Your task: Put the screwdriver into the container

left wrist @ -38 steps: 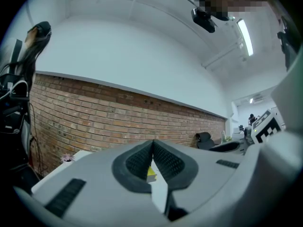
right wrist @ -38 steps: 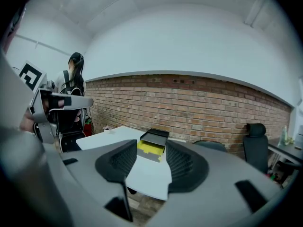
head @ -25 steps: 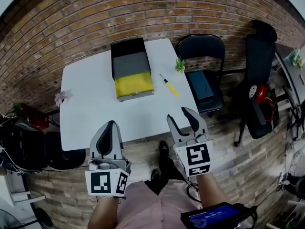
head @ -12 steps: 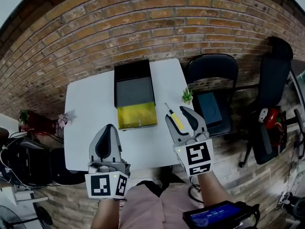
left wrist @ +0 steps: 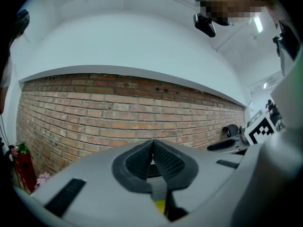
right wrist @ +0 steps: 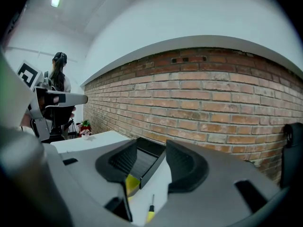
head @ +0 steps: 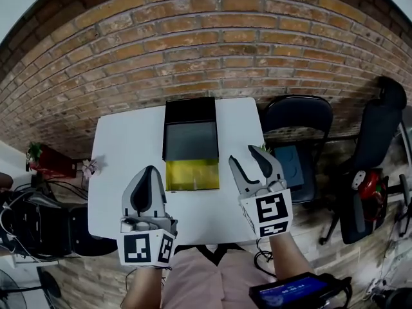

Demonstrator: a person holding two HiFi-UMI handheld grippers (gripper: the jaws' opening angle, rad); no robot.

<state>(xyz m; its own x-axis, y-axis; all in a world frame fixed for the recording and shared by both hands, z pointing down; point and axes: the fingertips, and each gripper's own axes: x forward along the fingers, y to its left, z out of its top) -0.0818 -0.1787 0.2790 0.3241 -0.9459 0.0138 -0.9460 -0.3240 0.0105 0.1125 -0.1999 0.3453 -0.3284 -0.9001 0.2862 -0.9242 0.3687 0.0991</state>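
The container (head: 190, 140) lies lengthwise on the white table (head: 122, 147): black at the far end, grey in the middle, yellow at the near end. The screwdriver (right wrist: 150, 211), yellow-handled with a dark shaft, lies on the table right of the container's (right wrist: 144, 157) near end, seen low between the right jaws. In the head view my right gripper (head: 243, 155) covers it. That gripper (right wrist: 151, 148) is open and holds nothing. My left gripper (head: 149, 170) hangs over the table's near part, left of the container's yellow end. Its jaws (left wrist: 152, 143) are shut and empty.
A small potted plant (head: 261, 148) stands at the table's right edge, beside my right gripper. A black chair (head: 296, 118) with a dark flat thing (head: 293, 166) on its seat stands right of the table, an office chair (head: 380, 127) beyond it. A brick wall (head: 206, 50) backs the table.
The view has closed in on the table. Both grippers now stand over its near part, and the right one has come over the screwdriver, hiding it in the head view. Jaws unchanged.
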